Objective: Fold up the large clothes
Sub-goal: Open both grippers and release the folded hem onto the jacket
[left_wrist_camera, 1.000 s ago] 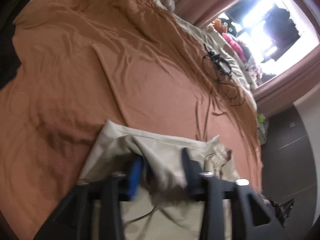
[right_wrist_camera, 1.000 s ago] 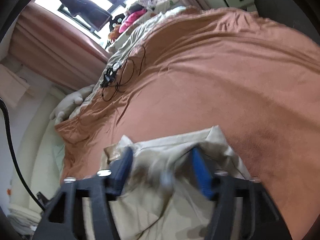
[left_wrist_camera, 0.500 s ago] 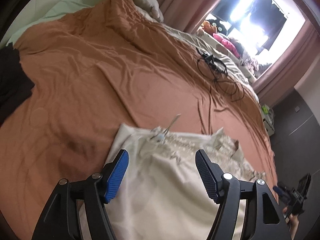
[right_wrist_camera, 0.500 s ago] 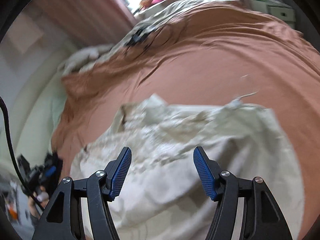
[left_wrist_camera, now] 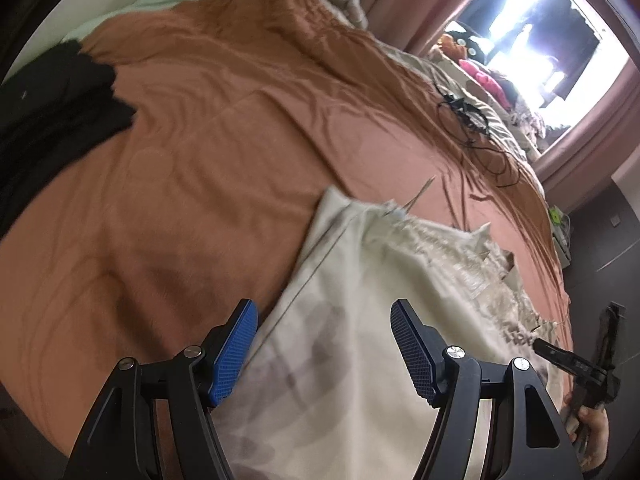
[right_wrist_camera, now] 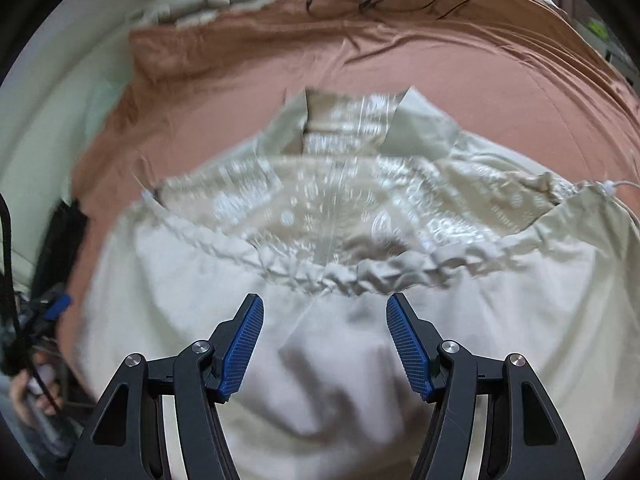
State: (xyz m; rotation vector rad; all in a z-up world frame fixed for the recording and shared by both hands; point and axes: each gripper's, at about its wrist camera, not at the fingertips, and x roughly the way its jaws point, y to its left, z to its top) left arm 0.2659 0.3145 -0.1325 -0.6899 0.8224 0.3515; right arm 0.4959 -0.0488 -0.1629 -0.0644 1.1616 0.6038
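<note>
A pale beige garment (right_wrist_camera: 360,360) of soft, matte cloth lies spread on the rust-brown bedspread (left_wrist_camera: 180,184), its drawstring hem gathered into a crinkled ridge and a glossy, patterned lining showing beyond it; the blur hides finer detail. A thin cord (left_wrist_camera: 420,194) trails off the garment's far edge. Beyond the garment, tangled black cables (left_wrist_camera: 468,114) rest on the bedspread, and a black cloth (left_wrist_camera: 52,108) lies to its left. The left gripper (left_wrist_camera: 324,344) tilts down over the garment's left edge, jaws spread, pinching nothing. The right gripper (right_wrist_camera: 325,344) points steeply at the garment, jaws closing slightly, nothing held between the blue ribbed pads (right_wrist_camera: 408,344)
</note>
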